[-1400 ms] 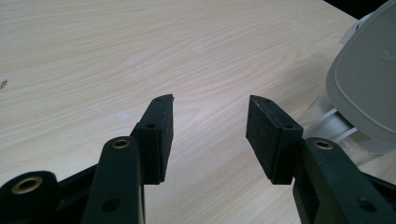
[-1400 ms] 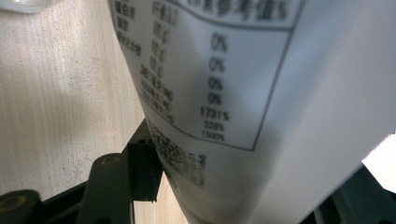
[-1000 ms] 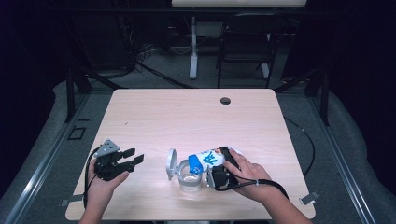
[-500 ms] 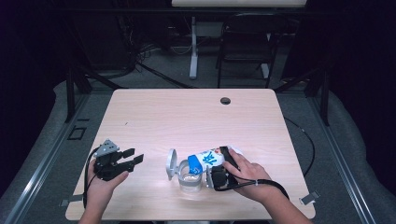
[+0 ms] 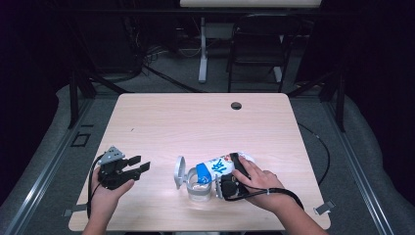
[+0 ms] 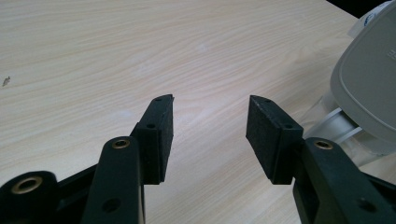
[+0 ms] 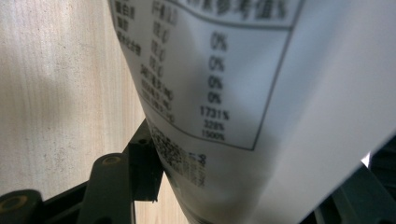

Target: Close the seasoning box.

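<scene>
A white packet with blue print is tilted over a clear container whose grey lid stands flipped open to the left. My right gripper is shut on the packet, a hand around it. In the right gripper view the packet's printed label sits between the jaws, with the left pad against it. My left gripper rests open near the table's front left, nothing between its pads. In that gripper's own view the grey lid and the clear container show at the right.
The light wooden table has a round cable hole near its far edge. A black cable hangs off the right side. A chair and a desk leg stand beyond the table.
</scene>
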`<state>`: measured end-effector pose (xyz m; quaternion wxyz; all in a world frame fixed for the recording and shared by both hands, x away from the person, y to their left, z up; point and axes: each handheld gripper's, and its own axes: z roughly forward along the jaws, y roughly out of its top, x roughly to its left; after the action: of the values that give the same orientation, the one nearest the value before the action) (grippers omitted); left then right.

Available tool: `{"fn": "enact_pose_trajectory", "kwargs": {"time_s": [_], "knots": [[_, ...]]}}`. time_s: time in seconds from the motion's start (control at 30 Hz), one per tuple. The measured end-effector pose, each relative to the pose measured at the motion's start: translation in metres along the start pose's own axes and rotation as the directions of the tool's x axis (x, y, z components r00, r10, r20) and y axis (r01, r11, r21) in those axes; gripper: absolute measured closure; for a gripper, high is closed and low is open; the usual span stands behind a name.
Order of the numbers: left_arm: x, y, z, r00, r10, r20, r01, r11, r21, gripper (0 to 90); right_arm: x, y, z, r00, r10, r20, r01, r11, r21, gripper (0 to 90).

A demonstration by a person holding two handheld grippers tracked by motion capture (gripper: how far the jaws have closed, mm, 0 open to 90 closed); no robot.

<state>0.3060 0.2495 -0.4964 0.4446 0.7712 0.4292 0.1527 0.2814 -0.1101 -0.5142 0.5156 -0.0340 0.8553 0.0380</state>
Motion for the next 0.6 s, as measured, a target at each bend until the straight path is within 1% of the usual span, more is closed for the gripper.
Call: {"fn": "enact_pose_trajectory", "kwargs": {"time_s": [0.23, 0.3, 0.33, 0.5, 0.53, 0.6], "knots": [[0.0002, -0.0002, 0.0002, 1.0000, 0.000, 0.000, 0.000, 1.0000, 0.001, 51.8, 0.0001, 0.0003, 0.0004, 1.0000, 0.002, -0.001, -0.002, 1.0000, -0.006, 42.4], [0.0004, -0.0002, 0.0001, 1.0000, 0.000, -0.001, 0.000, 1.0000, 0.001, 51.9, -0.0001, 0.0008, 0.0001, 1.0000, -0.004, 0.002, 0.004, 1.0000, -0.002, 42.4], [0.0005, -0.0004, 0.0000, 1.0000, -0.005, -0.002, 0.005, 1.0000, -0.001, 51.9, -0.0010, 0.0014, -0.0013, 0.9999, -0.017, 0.002, 0.017, 0.9997, 0.015, 42.5], [0.0009, -0.0003, -0.0004, 1.0000, -0.004, -0.003, 0.004, 1.0000, -0.002, 51.8, -0.0006, 0.0013, -0.0008, 0.9999, -0.012, -0.001, 0.012, 0.9999, 0.008, 42.6], [0.0007, -0.0005, -0.0001, 1.0000, -0.005, -0.004, 0.005, 1.0000, -0.004, 51.8, -0.0013, 0.0017, -0.0012, 0.9997, -0.025, 0.001, 0.025, 0.9996, 0.015, 42.6], [0.0007, -0.0005, 0.0000, 1.0000, -0.003, -0.002, 0.003, 1.0000, 0.000, 51.8, -0.0014, 0.0019, -0.0012, 0.9996, -0.028, 0.003, 0.028, 0.9995, 0.015, 42.6]]}}
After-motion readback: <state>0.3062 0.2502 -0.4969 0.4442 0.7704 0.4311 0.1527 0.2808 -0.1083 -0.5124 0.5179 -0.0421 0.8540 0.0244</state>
